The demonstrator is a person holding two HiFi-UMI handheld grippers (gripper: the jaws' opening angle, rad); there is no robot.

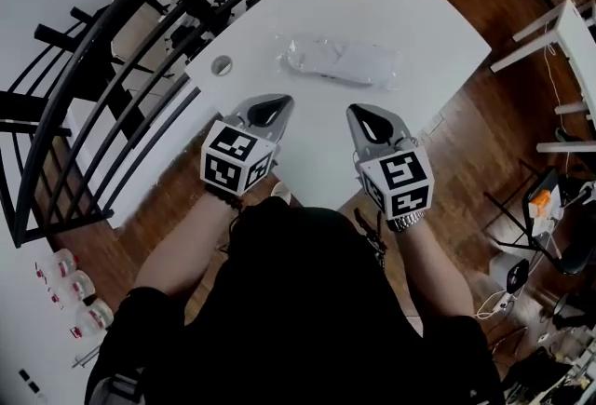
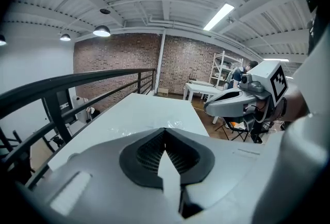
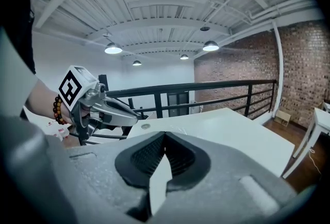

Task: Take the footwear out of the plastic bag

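Head view: we find the plastic bag [image 1: 300, 54], with pale footwear [image 1: 346, 61] inside, lying on the white table [image 1: 419, 12] ahead of both tools and apart from them. Its long axis runs across the view, one end toward the left gripper [image 1: 277, 102], the other toward the right gripper [image 1: 363, 114]. Neither is clearly nearer. Both pairs of jaws are closed together, holding and touching nothing.

A clear, crinkled plastic bag [image 1: 300, 54] lies flat on the white table [image 1: 419, 12], upper middle of the head view, long side running left-right. Pale footwear [image 1: 357, 65] shows inside.
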